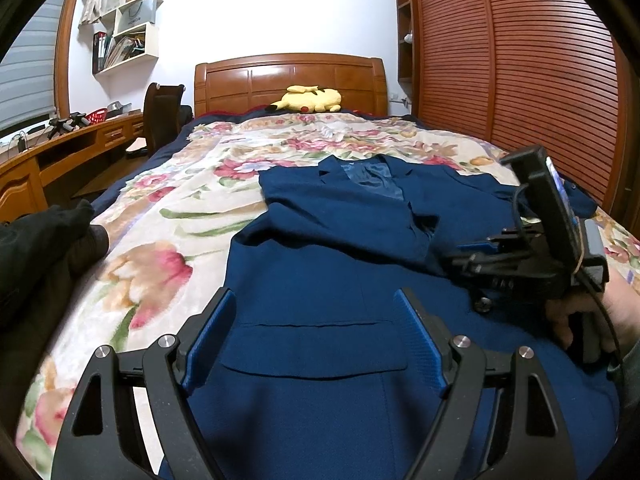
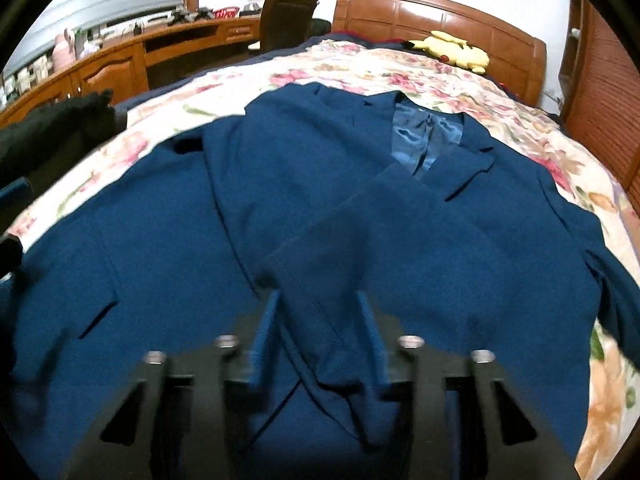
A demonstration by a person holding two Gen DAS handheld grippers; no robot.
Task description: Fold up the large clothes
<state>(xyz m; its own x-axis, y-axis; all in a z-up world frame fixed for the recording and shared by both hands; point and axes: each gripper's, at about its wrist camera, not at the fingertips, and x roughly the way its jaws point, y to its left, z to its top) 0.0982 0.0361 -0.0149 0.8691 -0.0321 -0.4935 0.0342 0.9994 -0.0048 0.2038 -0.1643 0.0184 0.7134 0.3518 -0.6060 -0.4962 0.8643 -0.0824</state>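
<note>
A large navy blue suit jacket (image 1: 344,240) lies face up on the bed, collar towards the headboard and lining showing at the neck. My left gripper (image 1: 316,304) hovers open over the jacket's lower front, its fingers on either side of a pocket flap (image 1: 316,344) with nothing gripped. My right gripper (image 2: 318,308) is shut on the jacket sleeve (image 2: 344,248), which lies folded across the chest; cloth fills the gap between the blue pads and sags below them. In the left wrist view the right gripper (image 1: 468,256) sits over the jacket's right side, held by a hand (image 1: 568,320).
A floral blanket (image 1: 160,208) covers the bed. A yellow plush toy (image 1: 308,100) lies by the wooden headboard (image 1: 288,80). Slatted wardrobe doors (image 1: 520,60) stand on the right. A desk (image 1: 60,152) and chair (image 1: 160,112) are on the left. Dark clothing (image 1: 48,240) lies at the bed's left edge.
</note>
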